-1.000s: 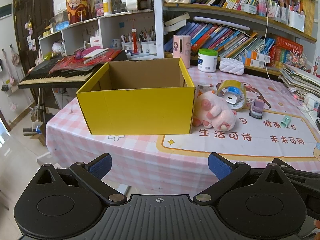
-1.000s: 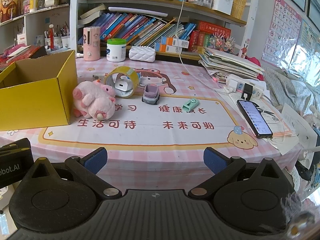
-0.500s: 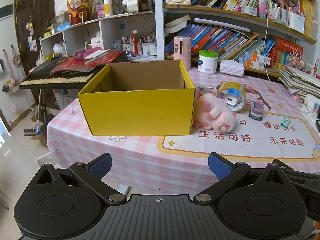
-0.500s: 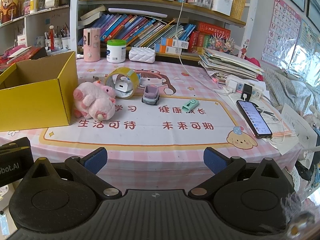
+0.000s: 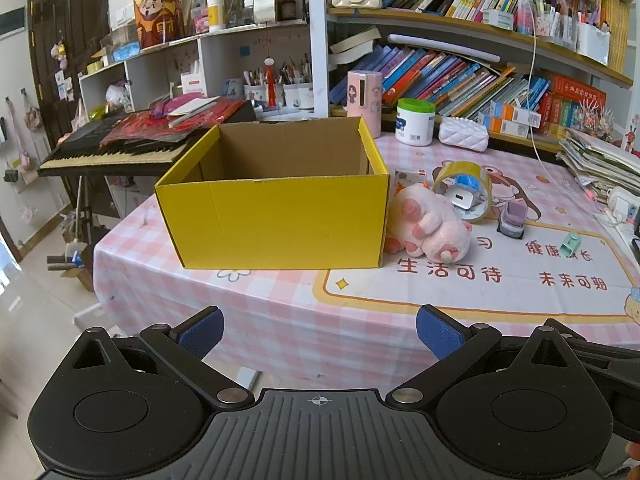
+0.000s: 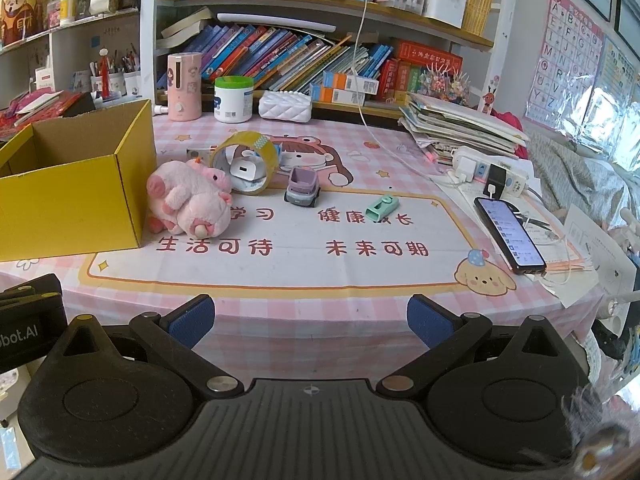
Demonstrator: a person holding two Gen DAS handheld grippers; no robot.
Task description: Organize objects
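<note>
Both hand-held grippers, left (image 5: 318, 330) and right (image 6: 310, 318), are held wide apart and empty off the surface's (image 6: 280, 280) near edge. Ahead and left of the right one, nearer it, the plush pig (image 6: 188, 204) is seen lying against the yellow box (image 6: 72, 204).

A bench under a pink-and-white checked tablecloth (image 5: 280, 320) fills the middle of the room. Behind it, wooden bookshelves (image 6: 320, 6) sag with slanting, colourful books. To the left stands a white cubby shelf unit (image 5: 208, 56), with a black electronic keyboard on a stand (image 5: 108, 152) before it. A dark wooden door (image 5: 68, 40) closes the far left, over pale floor tiles (image 5: 24, 320). Alphabet posters (image 6: 568, 52) shine on the right wall in daylight.
</note>
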